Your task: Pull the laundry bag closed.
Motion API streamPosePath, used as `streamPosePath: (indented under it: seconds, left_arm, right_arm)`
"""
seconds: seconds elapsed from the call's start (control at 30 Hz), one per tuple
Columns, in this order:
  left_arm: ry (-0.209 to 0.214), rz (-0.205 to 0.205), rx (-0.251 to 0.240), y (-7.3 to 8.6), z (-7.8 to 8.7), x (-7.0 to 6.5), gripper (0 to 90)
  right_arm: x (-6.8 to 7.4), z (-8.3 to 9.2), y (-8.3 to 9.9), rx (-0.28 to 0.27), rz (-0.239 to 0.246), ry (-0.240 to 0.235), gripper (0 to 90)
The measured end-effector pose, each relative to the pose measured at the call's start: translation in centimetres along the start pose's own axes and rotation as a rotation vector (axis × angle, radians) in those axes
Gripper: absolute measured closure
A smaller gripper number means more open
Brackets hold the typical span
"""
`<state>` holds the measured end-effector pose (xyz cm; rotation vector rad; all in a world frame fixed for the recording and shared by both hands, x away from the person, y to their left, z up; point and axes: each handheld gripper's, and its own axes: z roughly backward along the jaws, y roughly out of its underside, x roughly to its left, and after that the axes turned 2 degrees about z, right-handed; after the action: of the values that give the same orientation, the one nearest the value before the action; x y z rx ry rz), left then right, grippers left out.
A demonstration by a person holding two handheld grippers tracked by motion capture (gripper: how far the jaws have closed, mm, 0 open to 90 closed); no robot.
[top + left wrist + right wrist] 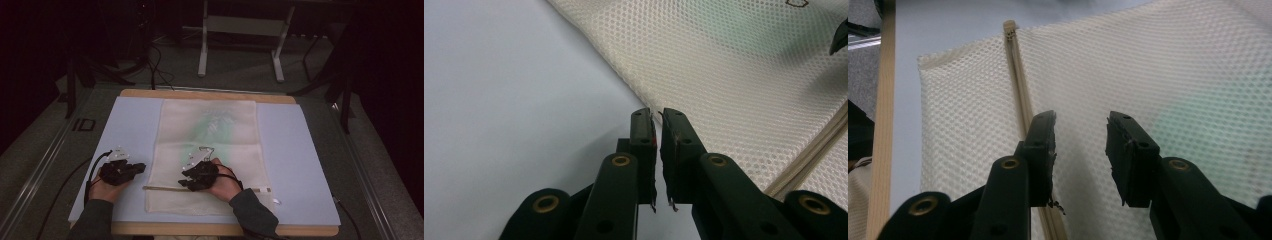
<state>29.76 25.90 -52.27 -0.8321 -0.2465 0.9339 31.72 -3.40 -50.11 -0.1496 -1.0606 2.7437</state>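
Mesh bag (207, 150), cream, lies flat on a pale blue mat (295, 150) that covers a wooden table (210, 93). The bag runs from the far edge of the mat almost to the near edge, about midway across. A zip (165, 188) crosses the bag near its near end; its white pull (264, 190) lies at the bag's right edge.

Hidden or unclear: something green (217, 125) lies inside the bag, seen through the mesh as a faint tint only; its shape cannot be made out. The right hand (222, 182) covers the middle stretch of the zip. The room beyond the table is dark; a white frame (240, 30) on the floor is cut off at the top. In the left gripper view, a small dark mark at the top edge of the mesh is cut off and unreadable.

Writing: the letters "ID" (83, 124) show on the grey floor to the left of the table.

Grippers: the left gripper (656, 135) rests over bare mat just beside the bag's left edge, its jaws nearly together with a narrow slit between them and nothing in it. The right gripper (1080, 145) hangs over the mesh at the zip, jaws apart, nothing clamped; its left jaw lies over the zip line.

Edges and room: bare mat flanks the bag on both sides, wider on the right; a strip of wood shows at the far and near table edges.
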Motion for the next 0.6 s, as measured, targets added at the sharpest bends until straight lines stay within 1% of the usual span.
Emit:
streamPosePath:
  seconds: [0.13,0.23,0.33,0.47,0.6]
  left_arm:
    - [0.004,-0.006,-0.003,0.0,0.0,-0.1,84.0]
    - [0.002,-0.005,-0.012,0.0,0.1,0.0,84.0]
    - [0.0,0.002,-0.019,0.0,0.3,0.1,83.7]
    - [-0.001,0.006,-0.022,0.1,0.4,0.2,83.4]
    - [0.004,0.009,-0.023,0.1,0.4,0.2,82.5]
  right_arm:
    - [0.3,-0.6,-0.5,-0.002,0.005,-0.009,66.7]
    - [0.6,-1.0,-0.9,-0.003,0.017,-0.021,73.4]
    - [0.9,-1.7,-1.3,-0.005,0.035,-0.03,77.4]
    - [1.5,-2.7,-2.0,0.006,0.05,-0.039,77.6]
    - [1.8,-3.5,-2.6,0.003,0.057,-0.049,76.8]
